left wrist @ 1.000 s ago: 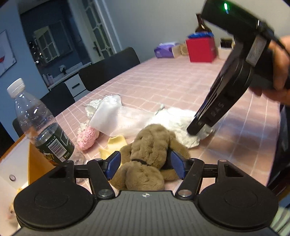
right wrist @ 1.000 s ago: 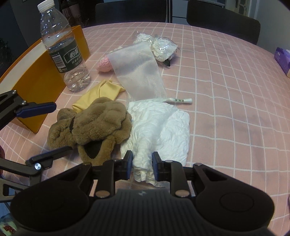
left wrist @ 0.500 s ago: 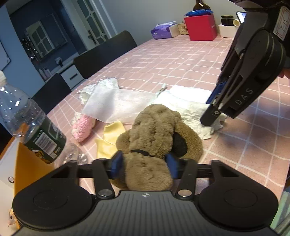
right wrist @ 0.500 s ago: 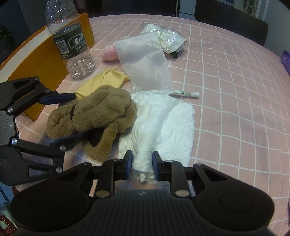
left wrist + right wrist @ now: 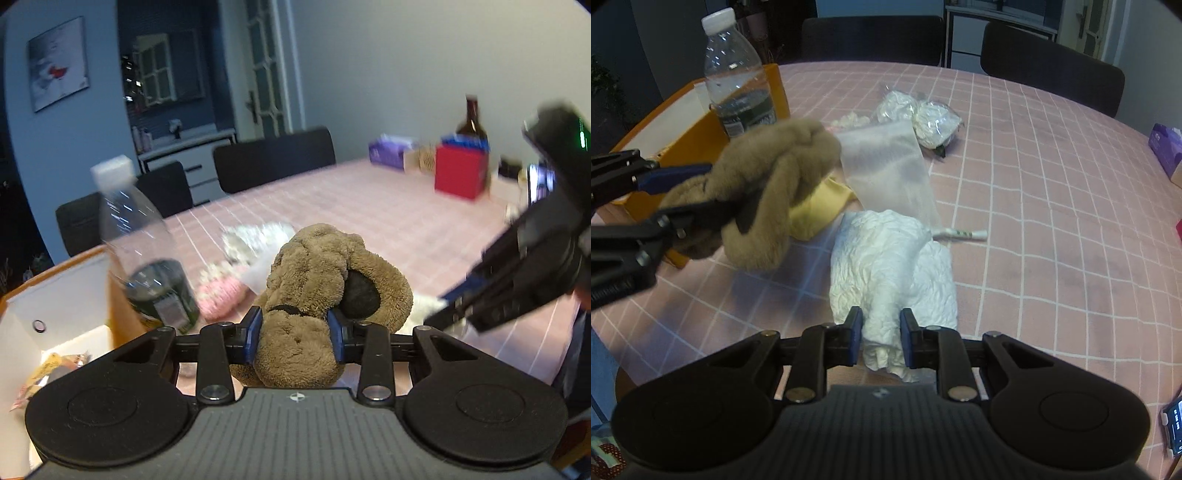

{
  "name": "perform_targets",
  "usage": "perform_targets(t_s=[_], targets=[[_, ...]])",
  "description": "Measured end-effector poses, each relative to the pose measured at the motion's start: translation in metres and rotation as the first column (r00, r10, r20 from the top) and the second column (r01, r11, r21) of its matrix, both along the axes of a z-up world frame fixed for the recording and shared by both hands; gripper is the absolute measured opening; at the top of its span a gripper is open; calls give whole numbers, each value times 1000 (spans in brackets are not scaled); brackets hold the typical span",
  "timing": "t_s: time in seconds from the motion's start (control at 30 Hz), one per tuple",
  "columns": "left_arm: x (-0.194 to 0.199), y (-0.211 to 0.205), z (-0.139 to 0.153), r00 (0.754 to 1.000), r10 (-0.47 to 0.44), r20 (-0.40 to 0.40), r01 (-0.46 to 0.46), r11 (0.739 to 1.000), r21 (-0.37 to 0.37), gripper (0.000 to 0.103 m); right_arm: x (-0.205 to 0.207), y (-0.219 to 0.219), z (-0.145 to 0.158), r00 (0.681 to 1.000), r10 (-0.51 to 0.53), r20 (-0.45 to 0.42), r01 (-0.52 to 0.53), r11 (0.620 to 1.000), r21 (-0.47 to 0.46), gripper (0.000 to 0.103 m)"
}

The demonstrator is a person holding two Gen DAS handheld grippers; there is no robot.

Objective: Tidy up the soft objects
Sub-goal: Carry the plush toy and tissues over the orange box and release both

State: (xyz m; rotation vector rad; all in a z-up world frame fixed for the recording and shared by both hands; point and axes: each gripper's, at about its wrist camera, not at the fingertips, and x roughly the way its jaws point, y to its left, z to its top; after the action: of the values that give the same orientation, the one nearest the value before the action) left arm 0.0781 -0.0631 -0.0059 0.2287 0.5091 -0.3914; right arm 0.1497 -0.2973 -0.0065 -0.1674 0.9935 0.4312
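Observation:
My left gripper (image 5: pixel 294 334) is shut on a brown plush dog (image 5: pixel 321 291) and holds it above the pink checked table; the dog also shows in the right wrist view (image 5: pixel 761 195), lifted off the cloth. My right gripper (image 5: pixel 881 341) is shut on the near edge of a crumpled white cloth (image 5: pixel 890 266) lying on the table. A yellow cloth (image 5: pixel 820 206), a clear mesh bag (image 5: pixel 886 166), a pink knitted piece (image 5: pixel 221 295) and a wrapped white bundle (image 5: pixel 923 114) lie beyond.
An orange box (image 5: pixel 683 140) with a white inside stands at the left, with a water bottle (image 5: pixel 738 81) beside it. A white pen-like stick (image 5: pixel 960 233) lies by the white cloth. A red box (image 5: pixel 461 173), a brown bottle (image 5: pixel 471 122) and a tissue box (image 5: pixel 388 155) stand far off. Chairs line the far edge.
My left gripper closed on the plush dog and lifted it off the table toward the left. My right gripper stayed shut on the white cloth and pulled it slightly.

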Motion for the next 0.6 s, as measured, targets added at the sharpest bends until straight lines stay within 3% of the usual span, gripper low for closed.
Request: perform_targets(t_s=[0.27, 0.6], targets=[[-12, 39, 37, 996, 77, 43, -71, 989, -127, 42, -18, 2, 31, 999, 18, 40, -21, 998, 63, 20], [-28, 75, 55, 981, 161, 106, -148, 981, -125, 42, -44, 38, 80, 983, 79, 166, -106, 980, 166, 20]])
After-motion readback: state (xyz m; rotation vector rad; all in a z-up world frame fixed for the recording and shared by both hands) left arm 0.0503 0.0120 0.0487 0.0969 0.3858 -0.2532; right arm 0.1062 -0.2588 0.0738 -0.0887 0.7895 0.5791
